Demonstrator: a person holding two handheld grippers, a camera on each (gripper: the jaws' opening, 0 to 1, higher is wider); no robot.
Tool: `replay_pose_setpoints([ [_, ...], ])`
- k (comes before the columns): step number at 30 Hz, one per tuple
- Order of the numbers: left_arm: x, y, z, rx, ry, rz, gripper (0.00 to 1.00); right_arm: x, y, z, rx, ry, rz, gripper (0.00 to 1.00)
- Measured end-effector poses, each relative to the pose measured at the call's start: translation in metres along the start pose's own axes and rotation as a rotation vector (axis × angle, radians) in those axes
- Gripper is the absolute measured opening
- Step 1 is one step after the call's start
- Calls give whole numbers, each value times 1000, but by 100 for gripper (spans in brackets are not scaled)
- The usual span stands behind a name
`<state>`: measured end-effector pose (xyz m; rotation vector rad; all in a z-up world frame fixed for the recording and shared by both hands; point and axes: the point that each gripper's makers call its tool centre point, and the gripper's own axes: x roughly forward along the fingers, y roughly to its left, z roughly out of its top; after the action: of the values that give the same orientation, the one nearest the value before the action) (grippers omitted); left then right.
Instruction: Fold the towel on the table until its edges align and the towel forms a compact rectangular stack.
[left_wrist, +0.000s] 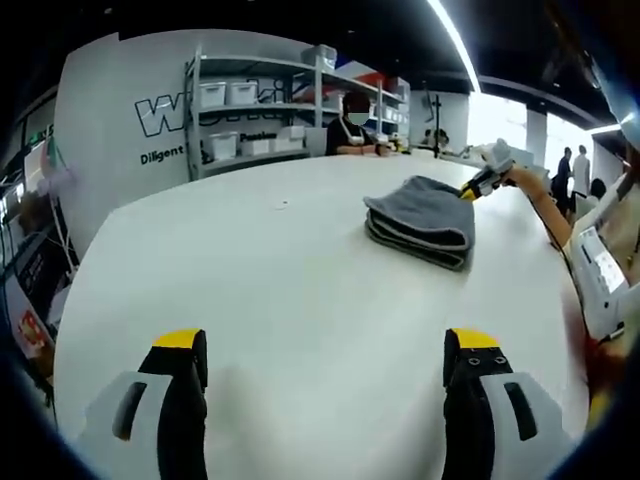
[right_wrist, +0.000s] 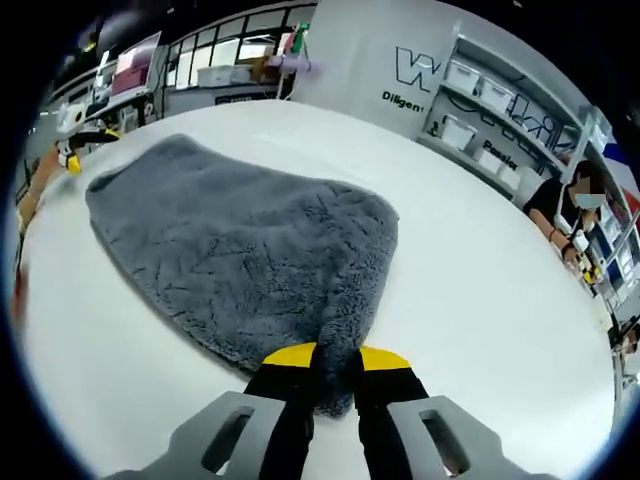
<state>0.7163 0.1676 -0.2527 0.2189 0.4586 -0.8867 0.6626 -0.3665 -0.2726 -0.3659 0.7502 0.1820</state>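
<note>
left gripper (left_wrist: 335, 350): 2 yellow-tipped fingers (left_wrist: 180, 345) spread wide, nothing between, low over counter (left_wrist: 300, 280) | right gripper (right_wrist: 335, 362): fingers (right_wrist: 290, 358) nearly together, pinching towel (right_wrist: 240, 250) corner | right gripper also far right in left gripper view, forearm extended behind it

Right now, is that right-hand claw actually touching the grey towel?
Touching. In the right gripper view, the right gripper has its jaws closed on the towel corner.

Your left gripper view looks low across the worktop (left_wrist: 300, 300) from well back; your right gripper view sits close over the towel (right_wrist: 240, 260). Both share towel, worktop and shelving (left_wrist: 260, 110).
</note>
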Motion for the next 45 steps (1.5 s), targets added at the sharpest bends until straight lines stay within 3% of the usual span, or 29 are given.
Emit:
replay_pose_setpoints([
  [16, -1, -1, -2, 11, 11, -1, 97, -14, -39, -17, -150, 171, -268, 6],
  [21, -1, -1, -1, 14, 12, 0, 97, -25, -44, -10, -186, 170, -332, 5],
  [29, -2, 1, -1, 13, 13, 5, 97, -50, -40, 22, -252, 87, -418, 5],
  [34, -2, 2, -2, 12, 16, 6, 97, -71, -28, 56, -301, -25, -467, 4],
  [41, -2, 2, -3, 10, 19, 10, 97, -92, 9, 103, -351, -201, -417, 4],
  [45, -2, 2, -3, 11, 22, 10, 97, -99, 28, 120, -372, -274, -383, 4],
])
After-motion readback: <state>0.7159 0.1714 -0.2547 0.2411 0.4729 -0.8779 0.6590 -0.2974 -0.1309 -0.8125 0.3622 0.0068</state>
